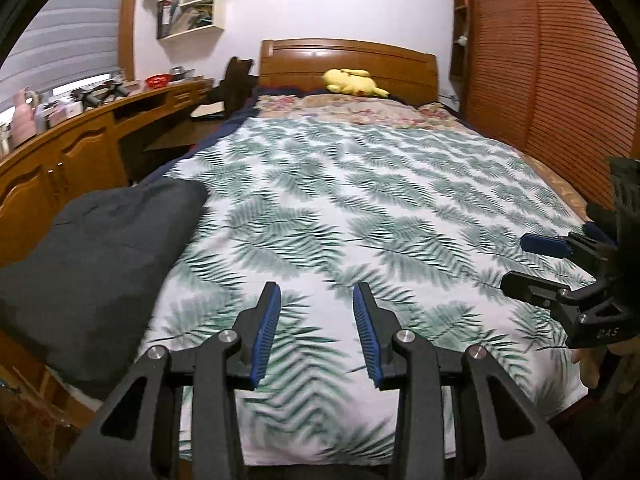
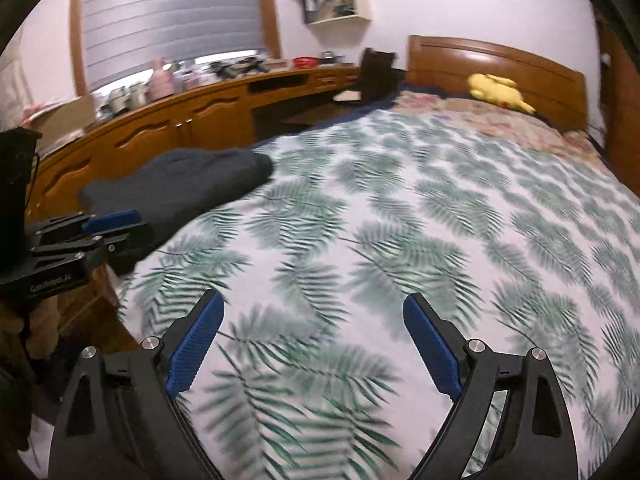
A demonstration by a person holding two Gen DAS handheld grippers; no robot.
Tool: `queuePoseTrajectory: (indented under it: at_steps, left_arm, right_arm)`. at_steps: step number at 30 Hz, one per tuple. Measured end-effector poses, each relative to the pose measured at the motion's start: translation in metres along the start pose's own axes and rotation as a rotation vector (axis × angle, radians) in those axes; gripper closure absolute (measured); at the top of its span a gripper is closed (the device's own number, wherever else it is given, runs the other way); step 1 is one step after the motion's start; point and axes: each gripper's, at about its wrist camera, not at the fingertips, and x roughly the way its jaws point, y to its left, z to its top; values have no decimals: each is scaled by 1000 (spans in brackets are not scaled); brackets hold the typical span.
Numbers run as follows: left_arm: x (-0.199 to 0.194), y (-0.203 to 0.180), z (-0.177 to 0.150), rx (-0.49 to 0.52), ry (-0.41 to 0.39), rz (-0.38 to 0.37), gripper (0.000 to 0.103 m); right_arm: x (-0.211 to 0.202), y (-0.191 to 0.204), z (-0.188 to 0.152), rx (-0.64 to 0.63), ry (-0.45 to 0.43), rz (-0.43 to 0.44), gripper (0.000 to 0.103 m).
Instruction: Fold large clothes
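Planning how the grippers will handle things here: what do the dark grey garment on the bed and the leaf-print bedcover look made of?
Dark grey garment: seemingly a thick, matte knit or fleece; it lies in soft, rounded folds without sheen. Leaf-print bedcover: probably thin woven cotton or similar, smooth and flat, with only faint creases.

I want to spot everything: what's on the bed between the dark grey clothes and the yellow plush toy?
Only the leaf-print cover and floral bedding lie between the dark grey garment and yellow plush toy, seen in both wrist views.

Both grippers, left gripper (image 1: 316, 292) and right gripper (image 2: 314, 304), are being seen as black frames with silver screws and ribbed blue pads (image 2: 196, 344).
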Motion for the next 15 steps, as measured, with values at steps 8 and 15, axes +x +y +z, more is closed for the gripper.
queuePoseTrajectory:
  at_steps: [8,15]
  left_arm:
    - [0,-65,12,26,-2,-79,67]
    - [-27,-114,32,65,-61,-126,66]
  right_arm:
    - [-60,-49,-27,88,-36,-142,10]
    - [-136,-74,-38,153,-131,-260,10]
